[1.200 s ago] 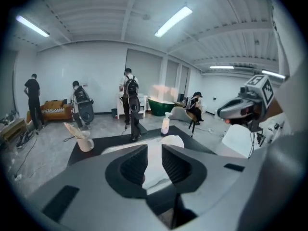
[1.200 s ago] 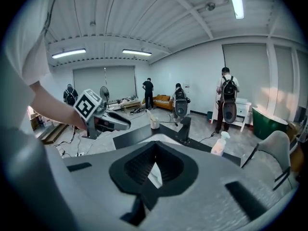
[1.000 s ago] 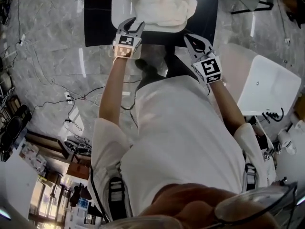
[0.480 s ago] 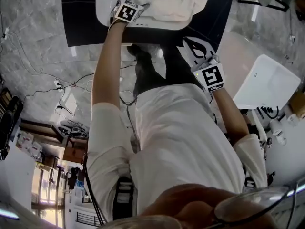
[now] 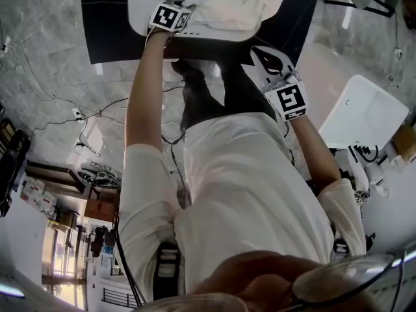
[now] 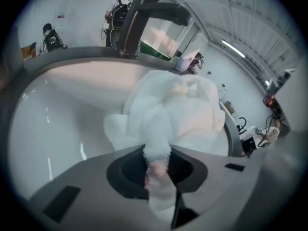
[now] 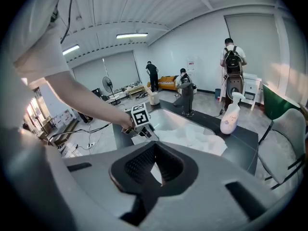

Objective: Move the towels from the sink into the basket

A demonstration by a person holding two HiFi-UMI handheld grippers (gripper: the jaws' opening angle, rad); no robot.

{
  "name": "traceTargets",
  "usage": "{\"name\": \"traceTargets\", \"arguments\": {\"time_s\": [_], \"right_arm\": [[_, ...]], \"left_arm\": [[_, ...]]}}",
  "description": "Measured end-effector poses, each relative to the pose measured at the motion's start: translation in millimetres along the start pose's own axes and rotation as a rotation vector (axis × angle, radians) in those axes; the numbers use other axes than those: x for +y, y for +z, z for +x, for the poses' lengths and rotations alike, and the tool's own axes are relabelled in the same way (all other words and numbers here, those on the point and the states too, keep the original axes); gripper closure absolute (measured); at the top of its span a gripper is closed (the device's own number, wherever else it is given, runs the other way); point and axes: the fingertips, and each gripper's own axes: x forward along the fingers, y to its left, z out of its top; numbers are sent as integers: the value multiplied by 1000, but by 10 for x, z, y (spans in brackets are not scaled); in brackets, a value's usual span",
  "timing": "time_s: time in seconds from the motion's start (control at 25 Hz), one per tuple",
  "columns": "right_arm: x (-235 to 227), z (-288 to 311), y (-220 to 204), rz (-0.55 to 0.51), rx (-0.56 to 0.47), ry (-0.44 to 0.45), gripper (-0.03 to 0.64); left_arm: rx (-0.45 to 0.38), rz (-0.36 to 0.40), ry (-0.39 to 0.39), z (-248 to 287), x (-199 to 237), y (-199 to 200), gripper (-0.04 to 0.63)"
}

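The white towels [image 6: 175, 107] lie heaped in the white sink [image 6: 53, 129], filling the far side of the basin and rising above its rim. The near wall of the basin is bare. A fold pulled out of the near edge of the heap runs down between the jaws of the left gripper [image 6: 157, 154]. These jaws have just been closing and are now clamped on that fold of terry cloth. In the head view the gripper reaches over the near rim of the sink at the left edge of the heap, with its marker cube [image 5: 170, 16] above the rim and the bare forearm stretched out behind it. A dark faucet [image 6: 151, 8] stands at the far side of the basin. The sink is set into a black surface [image 5: 104, 38], and on this, past the basin, stands a white pump bottle [image 7: 230, 115]. The right gripper [image 5: 265, 56] is off the sink, over the near right edge of the black surface. Its jaws are together with nothing between them and point toward the basin. Its own view looks across the surface at the towels, the sink and the left gripper's cube. The person wears a white shirt and stands on a grey marbled floor [image 5: 52, 77] with cables lying on it. A white chair [image 5: 364, 116] stands to the right, well apart from the sink, and other people stand in the room beyond.
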Motion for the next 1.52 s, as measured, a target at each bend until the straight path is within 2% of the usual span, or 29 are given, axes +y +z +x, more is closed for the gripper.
{"name": "traceTargets", "arguments": {"time_s": [0.2,0.32,0.72,0.88,1.04,1.32,1.52], "right_arm": [[74,-105,170,-23,-20,-3,620],[168,-156,231,-27,-26,-3,620],[463,-333,454,-43,-80,-23,620],[655,-508,525,-52,-100,-20,620],[748,-505,744,-120,-145,-3,620],[941,-534,1204,-211,-221,29,620],[1253,-535,1607,-268,-295,83,620]], "left_arm": [[-119,40,86,-717,-251,220,522],[-183,55,105,-1111,-446,244,522],[-475,76,202,-2657,-1097,482,522],[-561,79,244,-3169,-1371,481,522],[-683,57,285,-3708,-1501,491,522],[-873,-10,398,-4778,-1830,195,522],[-947,-64,500,-5297,-1963,-285,522]]}}
